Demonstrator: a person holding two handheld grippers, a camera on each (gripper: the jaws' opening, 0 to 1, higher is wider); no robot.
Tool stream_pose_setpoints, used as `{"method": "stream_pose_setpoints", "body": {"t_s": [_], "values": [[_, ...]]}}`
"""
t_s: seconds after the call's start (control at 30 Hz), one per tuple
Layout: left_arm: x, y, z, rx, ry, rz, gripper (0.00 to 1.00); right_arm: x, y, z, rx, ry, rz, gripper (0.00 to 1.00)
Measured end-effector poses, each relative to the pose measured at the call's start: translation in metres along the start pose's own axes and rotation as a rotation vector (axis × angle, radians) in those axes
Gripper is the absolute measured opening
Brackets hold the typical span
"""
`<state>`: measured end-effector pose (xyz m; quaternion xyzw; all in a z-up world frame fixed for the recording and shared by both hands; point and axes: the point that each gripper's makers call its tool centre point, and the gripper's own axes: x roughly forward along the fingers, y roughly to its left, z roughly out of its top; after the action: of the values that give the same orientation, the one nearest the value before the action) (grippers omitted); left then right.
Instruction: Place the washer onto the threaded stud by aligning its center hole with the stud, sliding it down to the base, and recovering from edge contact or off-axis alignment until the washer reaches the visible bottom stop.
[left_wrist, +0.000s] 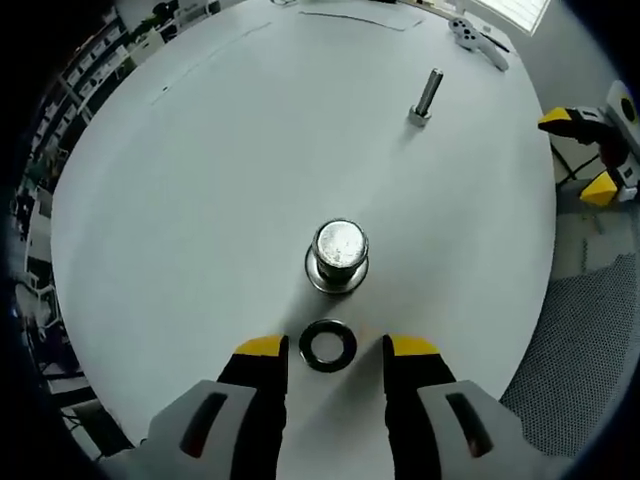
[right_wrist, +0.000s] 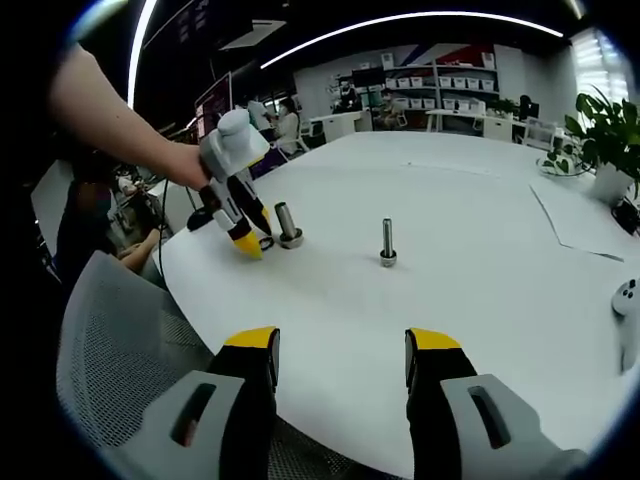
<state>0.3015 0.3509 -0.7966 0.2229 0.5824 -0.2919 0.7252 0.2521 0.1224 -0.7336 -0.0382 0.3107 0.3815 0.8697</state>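
Left gripper view looks steeply down on the white round table, where the washer, a dark flat ring, lies on the tabletop between the yellow-tipped jaws of the left gripper; the jaws stand apart on either side of it with a gap showing on each side, so nothing is gripped. Just beyond the washer stands a thick stud seen almost end-on, its bright top face above a wider base collar. Far to the right a slimmer threaded stud stands on its own base, well apart, and a white controller lies near the far edge. In the right gripper view the right gripper hovers near the table's near edge, jaws spread and empty, while the left gripper shows at the left in a person's hand, tips down beside the thick stud, with the slim stud to the right. By my reading the task is barely begun: the washer is not yet lifted, and grasping, centring its hole over the stud and sliding it down to the base all remain.
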Motion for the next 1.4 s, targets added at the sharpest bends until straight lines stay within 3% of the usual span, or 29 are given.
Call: {"method": "stream_pose_setpoints", "body": {"t_s": [0.2,0.3,0.37,0.87,1.2,1.4], "values": [[-0.0008,-0.0012,-0.0007,-0.018,0.007,-0.016,0.37,-0.0001,0.0008,0.0004,-0.002,0.0,0.004,0.53],[0.0,-0.001,-0.006,0.051,0.044,0.004,0.36,0.0,0.0007,0.0005,-0.001,-0.003,0.005,0.53],[0.0007,-0.0026,-0.0065,0.055,0.048,0.008,0.37,0.0,0.0003,0.0008,-0.001,-0.004,0.005,0.53],[0.0001,-0.0025,-0.0098,0.006,0.115,0.018,0.36,-0.0006,0.0011,0.0026,0.004,-0.015,0.008,0.53],[-0.0003,0.0019,-0.0093,-0.044,0.115,0.027,0.21,-0.0006,0.0005,0.0032,0.01,-0.021,0.007,0.52],[-0.0006,0.0024,-0.009,-0.041,0.113,0.025,0.2,-0.0008,0.0003,0.0029,0.015,-0.019,0.005,0.52]]}}
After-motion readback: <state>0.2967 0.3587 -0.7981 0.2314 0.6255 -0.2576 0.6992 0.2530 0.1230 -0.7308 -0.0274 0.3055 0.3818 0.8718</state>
